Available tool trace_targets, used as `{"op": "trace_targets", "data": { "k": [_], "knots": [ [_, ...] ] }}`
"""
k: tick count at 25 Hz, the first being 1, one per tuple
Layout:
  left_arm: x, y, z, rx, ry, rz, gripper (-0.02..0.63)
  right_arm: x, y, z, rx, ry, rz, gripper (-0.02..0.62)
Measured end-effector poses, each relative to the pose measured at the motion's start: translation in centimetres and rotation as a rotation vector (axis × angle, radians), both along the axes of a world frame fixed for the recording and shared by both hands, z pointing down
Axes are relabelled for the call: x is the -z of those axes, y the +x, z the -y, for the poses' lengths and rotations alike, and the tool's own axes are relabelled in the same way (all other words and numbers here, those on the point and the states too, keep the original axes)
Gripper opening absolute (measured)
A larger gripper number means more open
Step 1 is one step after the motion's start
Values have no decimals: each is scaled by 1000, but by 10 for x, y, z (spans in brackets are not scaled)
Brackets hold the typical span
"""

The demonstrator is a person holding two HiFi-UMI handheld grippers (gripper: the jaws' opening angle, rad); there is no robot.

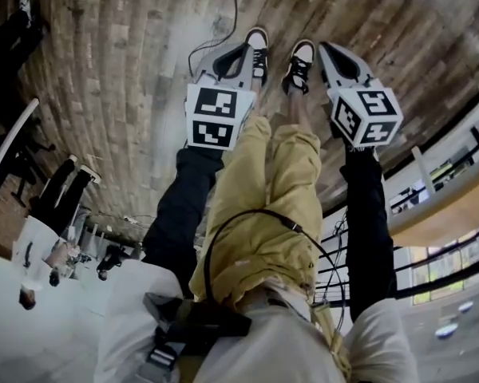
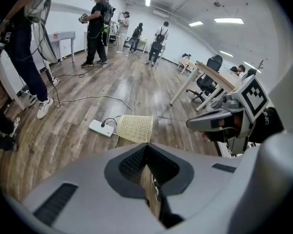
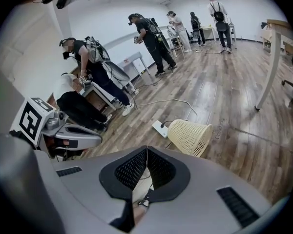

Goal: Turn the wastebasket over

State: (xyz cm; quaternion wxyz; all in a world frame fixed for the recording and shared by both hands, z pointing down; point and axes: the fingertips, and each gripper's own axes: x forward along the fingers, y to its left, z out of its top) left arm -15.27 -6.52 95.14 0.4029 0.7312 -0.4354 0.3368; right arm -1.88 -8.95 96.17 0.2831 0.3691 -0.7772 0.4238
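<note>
Basically nothing is done yet. The wastebasket [image 3: 189,136], cream mesh plastic, lies on its side on the wooden floor [image 3: 244,106], mouth toward the right of the right gripper view. A white power strip [image 3: 159,127] sits just beside its base end, with a cable running off it. In the head view only a sliver of the basket shows at the top edge, beyond the person's shoes [image 1: 258,42].

The left tongs [image 2: 146,145] are pressed together at the tips with nothing between them. The right tongs [image 3: 146,148] are the same, tips meeting and empty. Both point down toward the floor in front of the person's legs, well apart from the basket. Neither touches it.

Judged progress: task at the start, approach stage at most. Left to do: reach the basket, spread the tongs, take hold of the rim or wall, turn it over and set it down. Whether it should end on its base or mouth-down is not clear from the pictures. The mesh wall looks light and easy to pinch. The cable near the base could snag.
</note>
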Motion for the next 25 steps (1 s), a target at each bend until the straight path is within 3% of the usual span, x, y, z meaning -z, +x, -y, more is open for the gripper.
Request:
{"op": "trace_targets", "data": {
  "k": [8,13,25],
  "knots": [
    [-46,34,16,-80,-63,-16,2,-48,-6,10,57,-55,-21,21],
    [-69,41,24,-55,-89,-23,2,-82,-7,16,106,-81,-64,21],
    [-125,17,38,48,-193,37,2,-160,17,42,68,-137,-113,23]
  ]
}}
